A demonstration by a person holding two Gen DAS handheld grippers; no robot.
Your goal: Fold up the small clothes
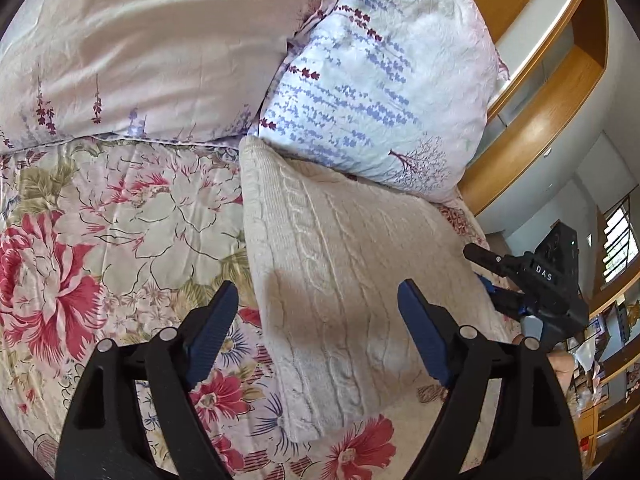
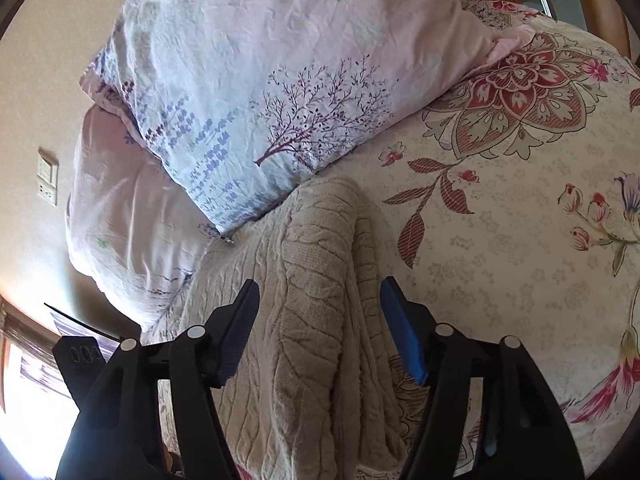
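A cream cable-knit garment lies folded into a long shape on the floral bedspread, its far end against a pillow. My left gripper hovers over its near half, jaws wide apart, with nothing between the blue pads. In the left wrist view my right gripper sits at the garment's right edge. In the right wrist view the garment has a raised fold running away from me. My right gripper straddles that fold, and its pads stand clear of the cloth on both sides.
Two pillows sit at the head of the bed: a blue-and-purple printed one touching the garment and a pale pink one beside it. A wooden shelf unit stands to the right. A wall switch is on the beige wall.
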